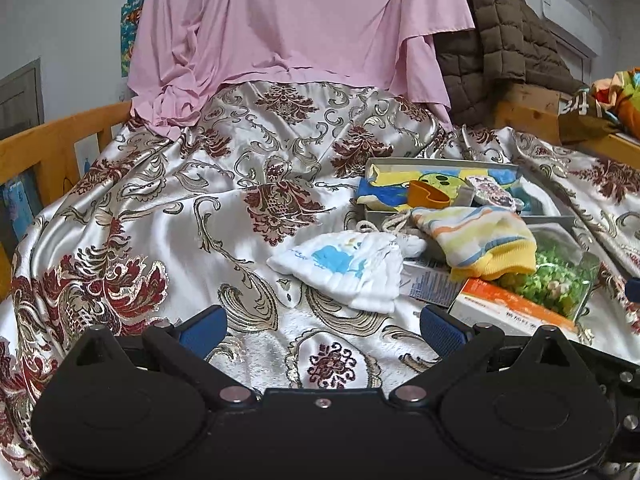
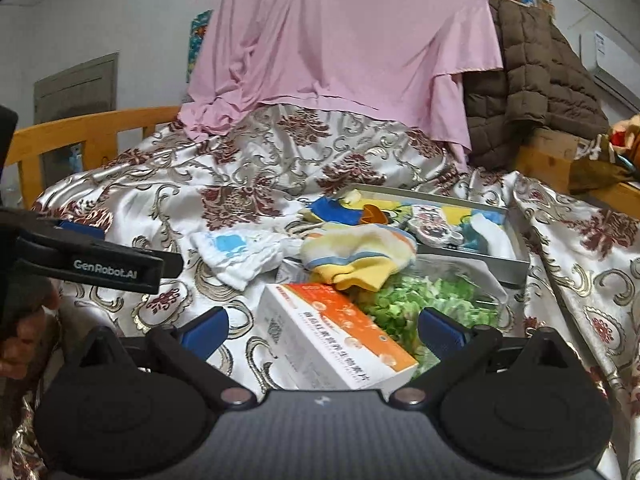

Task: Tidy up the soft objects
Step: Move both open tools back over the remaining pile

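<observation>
Both claws hover above a bed draped in a shiny silver satin bedspread (image 1: 168, 216) with dark red floral patterns. The left claw (image 1: 323, 328) has its blue-padded jaws spread wide with nothing between them, above bare bedspread. The right claw (image 2: 323, 330) is likewise spread wide and empty, its jaws framing a white and orange cardboard box (image 2: 336, 338).

Taking that box as the landmark: a folded white cloth with a light blue print (image 1: 344, 268) lies on the bedspread just to its left and slightly beyond. A bunched yellow, orange and blue striped knit cloth (image 1: 480, 240) rests against the box's far end, overlapping a clear plastic bag of green pieces (image 2: 424, 300) that lies to the box's right. Beyond these sits a shallow grey metal tray (image 2: 514, 240) holding a yellow and blue picture cloth, a small orange cup (image 1: 426, 194) and a round patterned pad (image 2: 434, 224).

Far behind, a pink sheet (image 1: 300, 20) hangs over the bed's end, with a brown quilted jacket (image 2: 536, 76) beside it. The left gripper's black arm enters the right wrist view at the left edge.
</observation>
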`<control>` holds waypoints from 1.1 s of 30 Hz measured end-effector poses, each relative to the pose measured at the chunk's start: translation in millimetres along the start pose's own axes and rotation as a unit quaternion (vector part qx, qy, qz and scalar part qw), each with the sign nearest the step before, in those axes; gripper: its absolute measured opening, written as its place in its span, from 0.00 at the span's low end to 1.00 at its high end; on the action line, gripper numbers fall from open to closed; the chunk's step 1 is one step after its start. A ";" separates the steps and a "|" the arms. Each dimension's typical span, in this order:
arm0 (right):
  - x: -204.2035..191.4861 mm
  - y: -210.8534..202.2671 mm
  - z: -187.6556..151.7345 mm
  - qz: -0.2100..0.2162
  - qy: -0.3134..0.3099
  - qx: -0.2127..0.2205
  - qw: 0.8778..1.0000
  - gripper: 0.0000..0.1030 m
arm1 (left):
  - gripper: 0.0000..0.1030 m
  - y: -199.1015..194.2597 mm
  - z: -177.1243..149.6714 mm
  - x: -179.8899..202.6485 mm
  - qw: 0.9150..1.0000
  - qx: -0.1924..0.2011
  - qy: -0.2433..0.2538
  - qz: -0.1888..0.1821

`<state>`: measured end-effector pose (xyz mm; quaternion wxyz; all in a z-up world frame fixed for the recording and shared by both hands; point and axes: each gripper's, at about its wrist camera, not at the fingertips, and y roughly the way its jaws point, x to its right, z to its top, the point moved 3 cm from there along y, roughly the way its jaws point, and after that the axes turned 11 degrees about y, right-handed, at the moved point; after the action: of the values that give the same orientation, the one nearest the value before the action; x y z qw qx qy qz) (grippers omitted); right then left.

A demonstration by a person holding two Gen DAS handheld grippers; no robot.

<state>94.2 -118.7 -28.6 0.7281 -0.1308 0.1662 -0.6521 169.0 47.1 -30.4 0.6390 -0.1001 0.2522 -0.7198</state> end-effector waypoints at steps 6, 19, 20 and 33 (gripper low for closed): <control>3.5 6.3 -6.3 0.009 0.020 -0.004 1.000 1.00 | 0.99 5.7 -4.2 -3.2 1.000 -0.006 0.011 0.008; 2.0 13.6 -11.8 0.010 0.038 -0.005 0.999 1.00 | 0.99 10.8 -11.2 -8.2 1.000 -0.014 -0.001 0.022; 1.0 14.0 -12.1 0.009 0.036 -0.004 0.999 1.00 | 0.99 11.4 -11.7 -8.4 1.000 -0.013 -0.002 0.022; -2.1 22.9 -15.7 0.012 0.040 -0.015 0.999 1.00 | 0.99 37.9 -11.1 -10.3 1.000 -0.020 -0.023 -0.004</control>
<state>108.3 -113.6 -52.1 0.7268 -0.1130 0.2067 -0.6452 198.4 57.6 -56.6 0.6397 -0.1299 0.2515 -0.7146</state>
